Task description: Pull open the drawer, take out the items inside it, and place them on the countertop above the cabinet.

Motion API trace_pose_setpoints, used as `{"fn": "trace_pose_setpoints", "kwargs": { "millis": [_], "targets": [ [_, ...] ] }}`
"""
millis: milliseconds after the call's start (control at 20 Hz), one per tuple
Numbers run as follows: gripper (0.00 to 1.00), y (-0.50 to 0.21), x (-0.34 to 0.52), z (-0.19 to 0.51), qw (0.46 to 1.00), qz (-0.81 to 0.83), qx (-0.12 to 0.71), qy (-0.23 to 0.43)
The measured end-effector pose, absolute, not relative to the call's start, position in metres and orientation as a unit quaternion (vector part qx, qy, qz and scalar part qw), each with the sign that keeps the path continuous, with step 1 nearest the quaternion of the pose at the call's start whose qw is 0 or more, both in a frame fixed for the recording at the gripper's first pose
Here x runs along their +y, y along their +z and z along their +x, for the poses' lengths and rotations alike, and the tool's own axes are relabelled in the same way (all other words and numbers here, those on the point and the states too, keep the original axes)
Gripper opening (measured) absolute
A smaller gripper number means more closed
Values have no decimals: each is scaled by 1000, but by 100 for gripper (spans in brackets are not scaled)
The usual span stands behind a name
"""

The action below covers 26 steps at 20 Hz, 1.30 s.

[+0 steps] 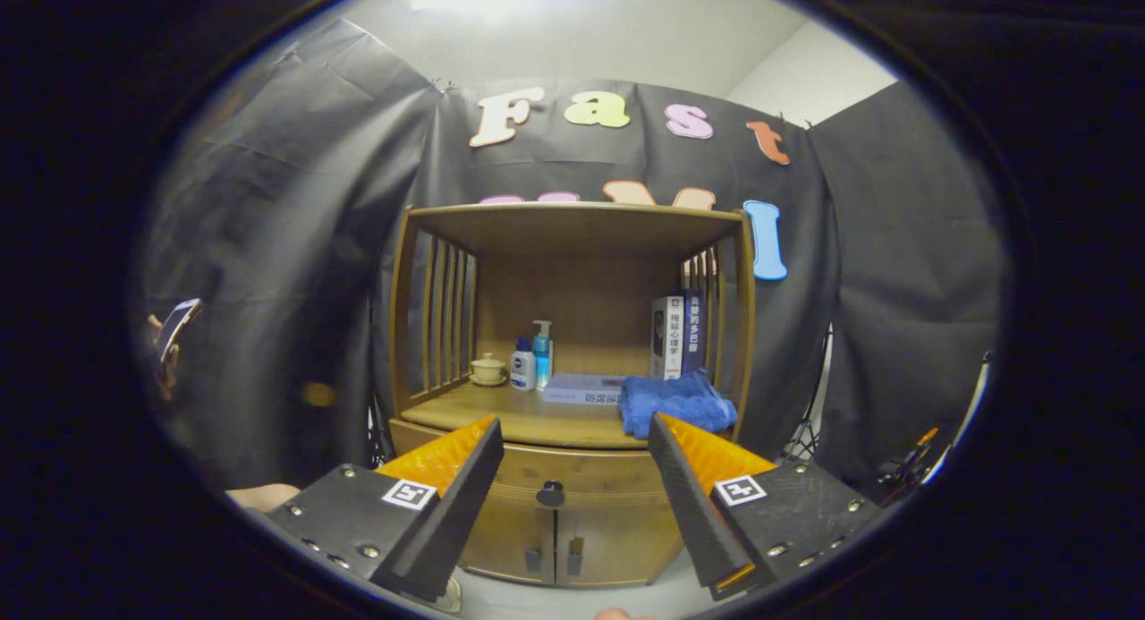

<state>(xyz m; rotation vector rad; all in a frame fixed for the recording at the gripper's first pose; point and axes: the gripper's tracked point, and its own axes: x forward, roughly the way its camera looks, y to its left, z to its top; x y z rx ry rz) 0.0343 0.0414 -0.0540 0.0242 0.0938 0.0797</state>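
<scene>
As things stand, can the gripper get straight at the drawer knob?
Probably yes. The gripper is open, its fingers spread apart, and the drawer knob sits beyond them in the gap, on the closed drawer. Nothing lies between fingers and knob.

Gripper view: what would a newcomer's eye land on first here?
The wooden cabinet straight ahead, its drawer shut, with the dark knob showing between the open gripper fingers. Then the blue towel on the countertop, beside upright books, with bottles further back.
</scene>
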Motion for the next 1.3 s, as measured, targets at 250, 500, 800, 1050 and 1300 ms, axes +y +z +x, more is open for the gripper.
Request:
{"fn": "trace_pose_setpoints", "kwargs": {
  "millis": [250, 500, 800, 1050, 1300],
  "targets": [
    [98, -74, 49, 60, 997, 4, 57, 43],
    [98, -109, 60, 96, 996, -4, 77, 51],
    [98, -177, 69, 138, 989, 7, 137, 49],
    [98, -235, 86, 158, 981, 8, 187, 51],
    [98, -268, 91, 167, 975, 11, 217, 44]
  ]
}}
